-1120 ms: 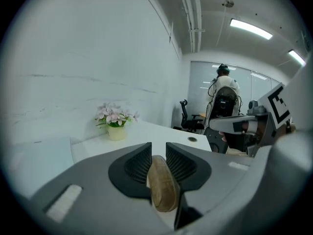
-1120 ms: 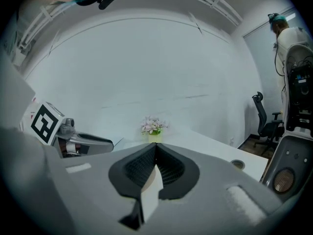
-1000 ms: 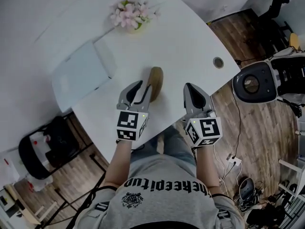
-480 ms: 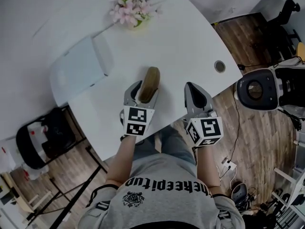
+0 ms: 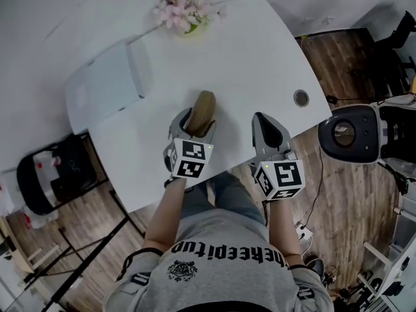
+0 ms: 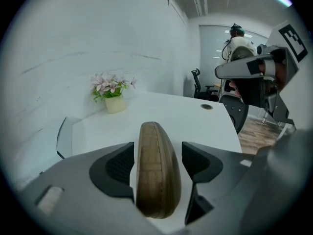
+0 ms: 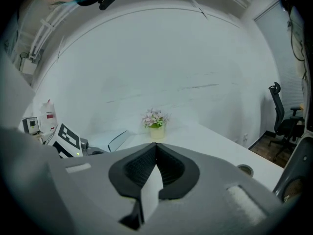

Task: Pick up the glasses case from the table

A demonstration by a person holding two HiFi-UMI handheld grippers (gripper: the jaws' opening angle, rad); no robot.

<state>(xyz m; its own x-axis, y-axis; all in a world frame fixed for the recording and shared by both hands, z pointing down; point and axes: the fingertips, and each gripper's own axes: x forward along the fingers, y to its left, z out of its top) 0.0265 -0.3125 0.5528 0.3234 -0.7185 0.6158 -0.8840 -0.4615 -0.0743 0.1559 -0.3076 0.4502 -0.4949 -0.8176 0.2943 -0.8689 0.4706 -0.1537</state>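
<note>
Brown glasses case (image 6: 156,175) lies on the table (image 5: 260,57) nr the person's edge, btwn the jaws of the left tongs (image 5: 195,119), which are opening wide, pads clear of it. Right tongs (image 7: 155,151) are closed & empty by the same edge.

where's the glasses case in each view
head view: glasses case at centre, its near end between the left gripper's fingers.
left gripper view: low centre, between the opening fingers.
right gripper view: not in it.
shared landmark: flower pot.
</note>
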